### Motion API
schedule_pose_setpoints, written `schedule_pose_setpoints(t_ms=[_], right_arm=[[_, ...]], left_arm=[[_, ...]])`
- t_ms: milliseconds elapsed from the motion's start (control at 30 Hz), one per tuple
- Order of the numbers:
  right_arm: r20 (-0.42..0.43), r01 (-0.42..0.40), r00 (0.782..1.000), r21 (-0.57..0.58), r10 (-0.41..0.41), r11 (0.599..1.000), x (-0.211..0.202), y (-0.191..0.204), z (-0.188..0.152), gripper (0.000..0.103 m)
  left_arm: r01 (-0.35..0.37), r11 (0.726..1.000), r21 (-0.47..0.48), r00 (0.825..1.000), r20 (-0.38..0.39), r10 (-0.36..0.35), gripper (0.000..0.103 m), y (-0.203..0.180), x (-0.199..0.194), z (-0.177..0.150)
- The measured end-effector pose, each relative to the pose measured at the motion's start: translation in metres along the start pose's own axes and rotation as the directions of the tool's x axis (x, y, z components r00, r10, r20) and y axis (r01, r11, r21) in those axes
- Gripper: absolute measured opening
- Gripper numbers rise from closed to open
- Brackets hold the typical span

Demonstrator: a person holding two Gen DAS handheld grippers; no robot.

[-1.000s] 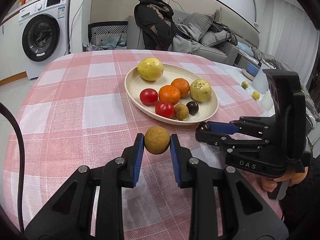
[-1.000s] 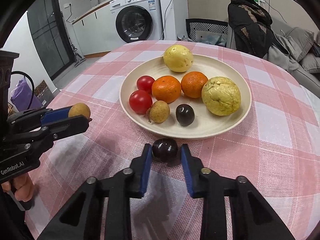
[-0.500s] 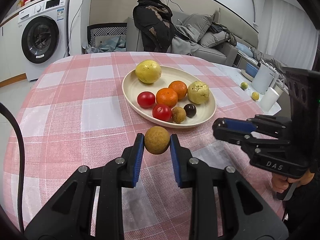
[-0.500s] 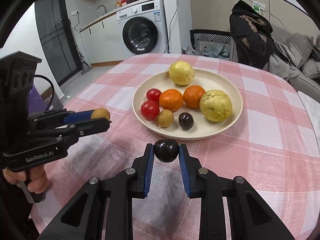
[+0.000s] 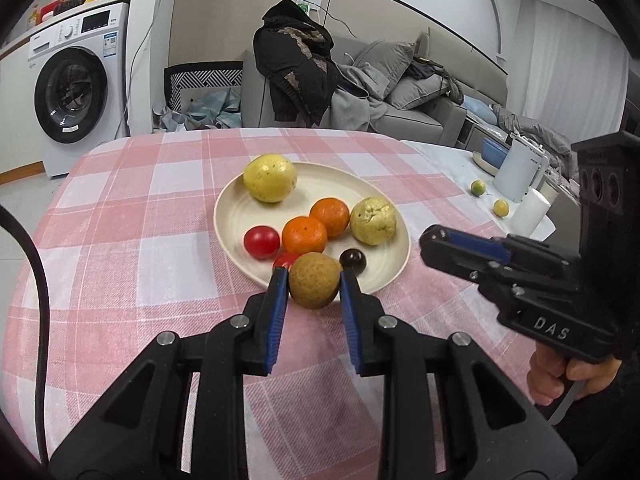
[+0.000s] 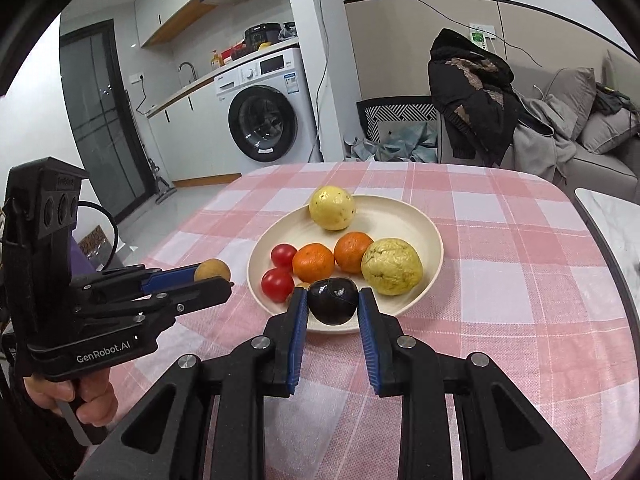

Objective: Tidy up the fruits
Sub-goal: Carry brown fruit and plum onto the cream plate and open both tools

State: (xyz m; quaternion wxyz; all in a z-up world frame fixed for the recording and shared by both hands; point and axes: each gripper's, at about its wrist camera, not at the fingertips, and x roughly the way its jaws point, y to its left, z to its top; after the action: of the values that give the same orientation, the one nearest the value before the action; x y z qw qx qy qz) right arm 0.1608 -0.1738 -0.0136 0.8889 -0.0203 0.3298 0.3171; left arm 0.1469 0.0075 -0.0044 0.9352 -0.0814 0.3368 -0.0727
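**Left-wrist and right-wrist views: two fruits carried at the near rim of the plate**

Left-wrist view shows the left gripper [image 5: 314, 285] with its blue-padded jaws pinching a round, rough-skinned tan-brown fruit [image 5: 314, 285], held in the air in front of the near rim of the round cream-coloured plate [image 5: 394, 258]. The plate sits on a table covered with a pink-and-white checked cloth [image 5: 120, 240]. On the plate lie a large smooth yellow fruit [image 5: 271, 178] at the far side, two oranges [image 5: 305, 235] side by side in the middle, a wrinkled pale-yellow fruit [image 5: 373, 221] to their right, two red cherry tomatoes [image 5: 261, 241] to their left, and a small dark purple-black fruit [image 5: 353, 260] near the front rim. The nearer tomato is partly hidden behind the left jaw.

Right-wrist view shows the right gripper [image 6: 333, 307] with its jaws clamped on a glossy, dark purple-black round fruit [image 6: 333, 301], held over the near rim of the same plate [image 6: 434, 240]. The left gripper appears at the left of this view, gripped by a person's hand [image 6: 86, 398], its tan fruit just beside the plate's left edge.

Background: a white front-loading washing machine [image 6: 266, 118] and a grey sofa [image 5: 408, 92] draped with dark clothing.
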Motion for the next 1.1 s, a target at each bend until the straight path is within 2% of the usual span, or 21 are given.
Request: schedule_pose_setpoints(t_ms=[167, 500, 1100], right_arm=[[-0.001, -0.004, 1.0, 0.02, 0.004, 1.0, 0.008, -0.005, 0.002, 0.026], [0.002, 0.007, 1.0, 0.051, -0.007, 0.999, 0.016, -0.013, 0.002, 0.026], [-0.016, 0.027, 1.0, 0.054, -0.026, 0.998, 0.023, -0.016, -0.001, 0.026]], left_arm=[[-0.008, 1.0, 0.021, 1.0, 0.023, 0.008, 0.024, -0.009, 0.01, 0.009], [-0.021, 0.999, 0.03, 1.0, 0.001, 0.021, 0.024, -0.011, 0.036, 0.008], [-0.028, 0.999, 0.039, 1.0, -0.009, 0.028, 0.024, -0.011, 0.049, 0.005]])
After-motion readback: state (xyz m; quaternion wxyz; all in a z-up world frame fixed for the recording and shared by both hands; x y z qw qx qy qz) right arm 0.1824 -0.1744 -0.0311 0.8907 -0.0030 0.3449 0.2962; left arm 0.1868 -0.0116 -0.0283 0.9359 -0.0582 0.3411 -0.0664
